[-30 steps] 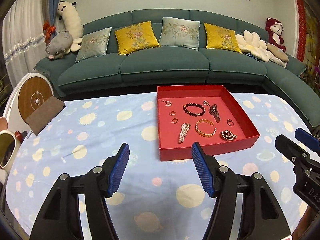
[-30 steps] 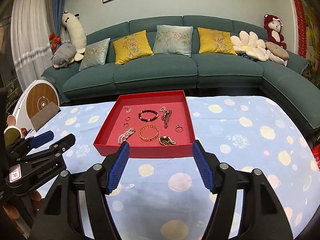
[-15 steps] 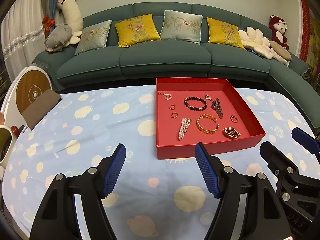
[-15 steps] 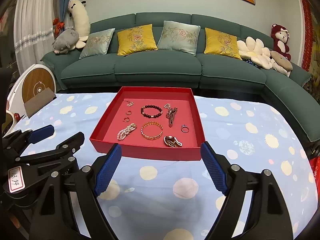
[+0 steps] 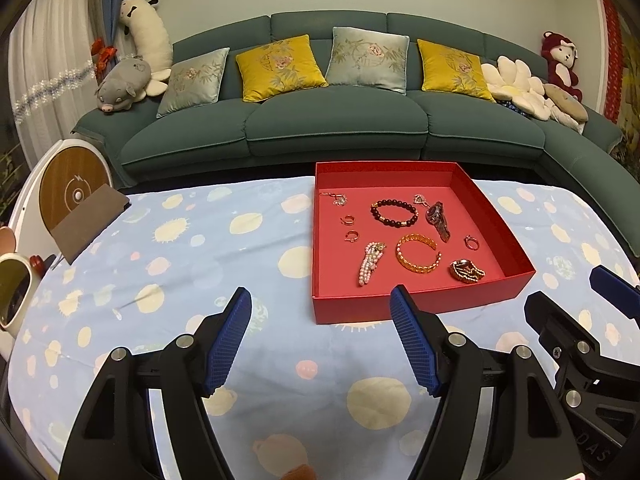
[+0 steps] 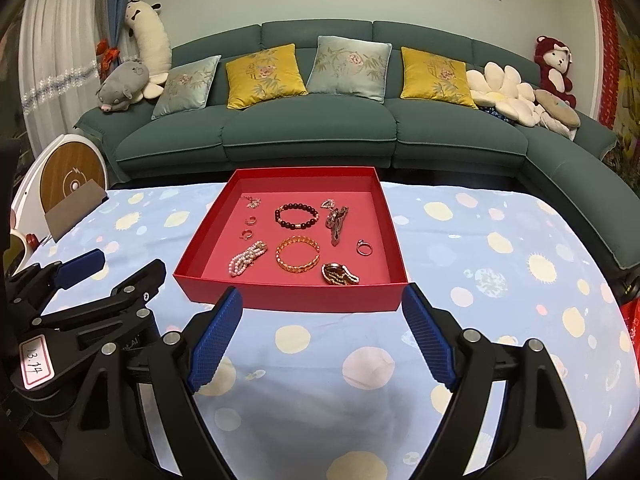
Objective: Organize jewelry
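Both grippers (image 5: 320,340) (image 6: 320,336) gape empty; inside the red tray (image 6: 288,304), the pearl clip (image 6: 246,258) lies diagonally.

Teal sectional sofa (image 6: 312,132) with yellow and pale cushions against a light blue wall (image 6: 200,12), framed pictures above, white curtain (image 6: 52,52) at left.

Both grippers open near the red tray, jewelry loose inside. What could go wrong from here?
1. The watch lies touching a pendant; a pinch may lift both.
2. The small rings lie flat on the tray floor; wide pads may slip off them.
3. The left gripper and right gripper sit close together and may collide over the tray.
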The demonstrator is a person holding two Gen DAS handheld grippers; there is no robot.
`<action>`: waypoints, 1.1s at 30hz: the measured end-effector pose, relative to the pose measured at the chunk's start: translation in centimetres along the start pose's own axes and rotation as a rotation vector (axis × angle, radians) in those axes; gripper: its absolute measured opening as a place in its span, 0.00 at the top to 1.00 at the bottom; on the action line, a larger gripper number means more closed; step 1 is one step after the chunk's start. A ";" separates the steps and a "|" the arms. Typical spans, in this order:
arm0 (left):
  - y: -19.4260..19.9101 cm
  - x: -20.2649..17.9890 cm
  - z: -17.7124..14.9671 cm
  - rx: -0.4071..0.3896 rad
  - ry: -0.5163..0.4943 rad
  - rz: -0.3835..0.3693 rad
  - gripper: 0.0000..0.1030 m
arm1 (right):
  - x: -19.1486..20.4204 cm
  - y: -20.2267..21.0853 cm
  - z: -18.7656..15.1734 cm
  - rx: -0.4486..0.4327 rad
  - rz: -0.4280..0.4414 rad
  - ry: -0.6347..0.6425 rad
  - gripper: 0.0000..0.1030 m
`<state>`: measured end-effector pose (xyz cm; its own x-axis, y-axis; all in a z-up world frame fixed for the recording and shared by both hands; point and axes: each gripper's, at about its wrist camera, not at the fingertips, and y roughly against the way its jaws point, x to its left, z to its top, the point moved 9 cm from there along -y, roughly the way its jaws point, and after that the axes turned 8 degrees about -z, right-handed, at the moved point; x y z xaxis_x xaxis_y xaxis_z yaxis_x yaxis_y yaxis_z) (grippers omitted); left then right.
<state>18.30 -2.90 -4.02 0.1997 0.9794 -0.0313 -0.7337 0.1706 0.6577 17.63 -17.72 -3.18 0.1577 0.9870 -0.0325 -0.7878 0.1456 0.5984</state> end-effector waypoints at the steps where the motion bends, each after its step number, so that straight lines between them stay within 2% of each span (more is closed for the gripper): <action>1: 0.0 0.0 0.0 -0.003 0.000 0.002 0.33 | 0.0 0.0 0.0 -0.001 -0.002 0.001 0.23; 33: -0.3 -0.3 0.1 0.005 -0.003 0.004 0.33 | -0.1 -0.2 -0.1 0.003 -0.016 -0.004 0.23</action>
<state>18.55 -3.29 -4.13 0.1984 0.9798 -0.0265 -0.7314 0.1660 0.6614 17.72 -17.86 -3.39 0.1731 0.9841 -0.0388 -0.7836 0.1615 0.6000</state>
